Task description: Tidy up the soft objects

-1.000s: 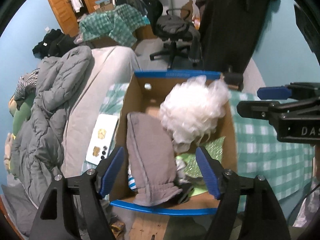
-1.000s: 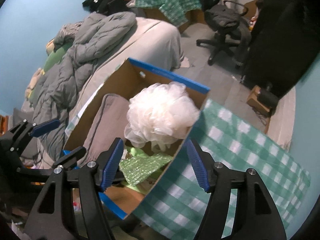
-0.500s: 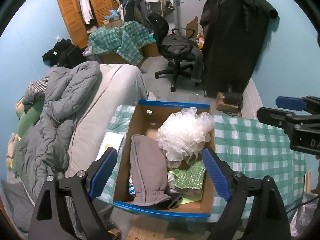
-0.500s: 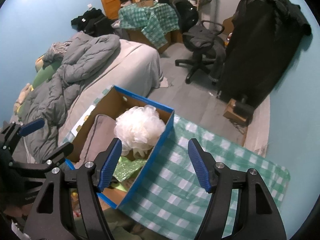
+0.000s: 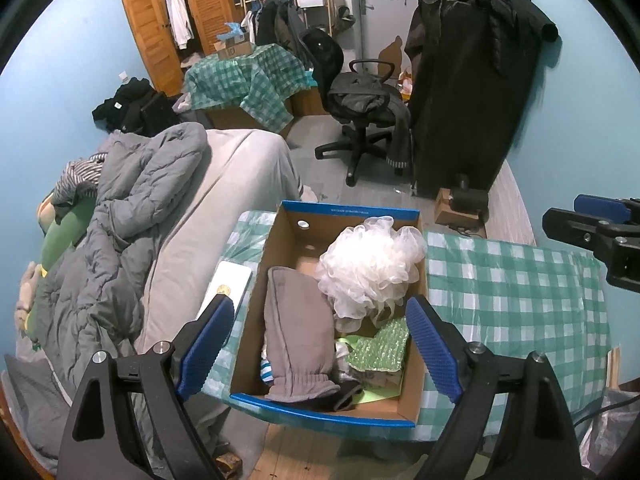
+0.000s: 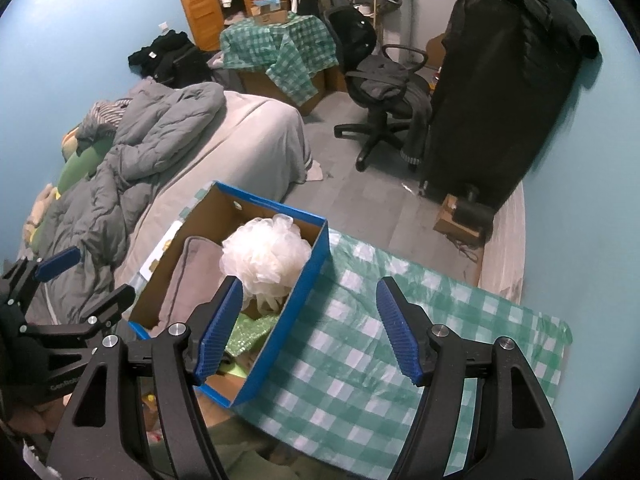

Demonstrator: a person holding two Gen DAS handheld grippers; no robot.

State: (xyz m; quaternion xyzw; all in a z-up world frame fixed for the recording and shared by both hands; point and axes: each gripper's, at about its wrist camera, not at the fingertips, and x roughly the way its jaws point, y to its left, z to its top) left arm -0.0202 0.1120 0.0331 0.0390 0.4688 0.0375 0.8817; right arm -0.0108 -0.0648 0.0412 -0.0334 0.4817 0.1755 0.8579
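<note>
One cardboard box (image 5: 416, 364) sits low in the middle of the left wrist view, and inside it we count one white bath pouf (image 5: 370, 266), one grey cloth (image 5: 298, 328) and one green sparkly piece (image 5: 378, 348). One green checked tablecloth (image 5: 516, 300) spreads to the right. Two grippers are up, the left gripper (image 5: 320, 348) and the right gripper (image 6: 310, 326). Further up the frame: one office chair (image 5: 362, 100), one wooden wardrobe (image 5: 180, 20), one bed (image 5: 224, 208) at left.

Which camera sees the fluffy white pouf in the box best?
The left wrist view: it looks down into the box, so the whole pouf shows unblocked. In the right wrist view the pouf appears smaller, its lower part hidden by a finger and the box wall.
</note>
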